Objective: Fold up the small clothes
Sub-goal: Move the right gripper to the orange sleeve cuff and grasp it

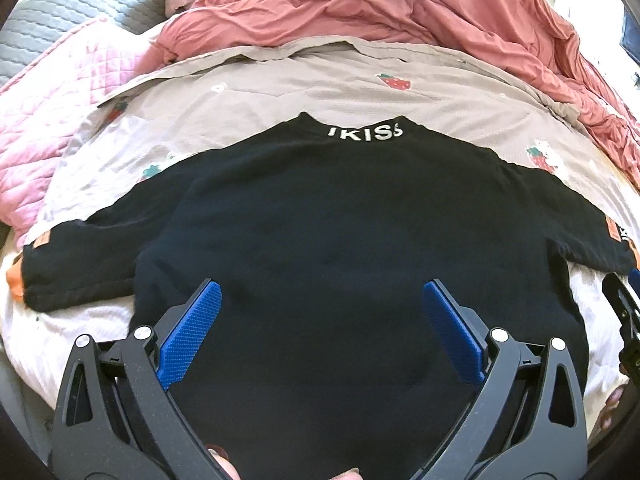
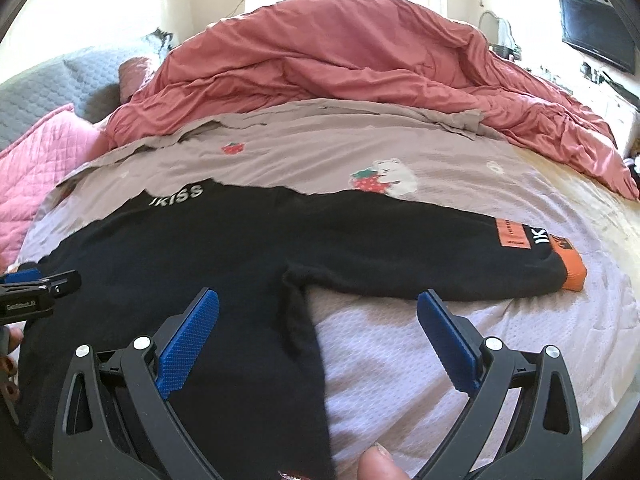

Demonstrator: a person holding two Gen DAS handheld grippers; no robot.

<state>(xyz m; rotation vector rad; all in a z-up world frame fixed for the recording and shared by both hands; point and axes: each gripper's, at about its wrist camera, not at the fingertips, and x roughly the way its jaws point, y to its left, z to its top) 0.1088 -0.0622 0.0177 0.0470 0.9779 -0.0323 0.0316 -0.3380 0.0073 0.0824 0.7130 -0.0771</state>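
While both tools hang low over the bed, nothing lies between their fingers and the cloth below. Nearest each lens a fingertip (image 2: 374,466) of the person shows at the bottom edge. On the left tool (image 1: 320,330) the blue pads (image 1: 188,334) are spread wide and grasp nothing; they hover above the lower body of the black sweater (image 1: 340,220), and whether they touch the cloth I cannot tell. On the right tool (image 2: 318,340) the fingers stand equally wide apart and empty, straddling the sweater's right side edge, one finger over black cloth and the other over the pale bed sheet (image 2: 440,352). In the right wrist view the left tool appears at the left edge above the sweater's body. The sweater lies flat and spread on the bed, collar away from the tools with white lettering (image 1: 364,133) on it, both sleeves stretched outward; the right sleeve ends in an orange cuff (image 2: 574,270) beside an orange patch. Past the collar lies a taupe cover (image 2: 320,148) printed with strawberries and a bear. Farther still, a rumpled red duvet (image 2: 340,60) is heaped across the bed, with a pink quilted blanket (image 1: 60,112) and a grey quilted pillow (image 1: 72,12) to the left. A dark screen (image 2: 596,36) hangs far right.
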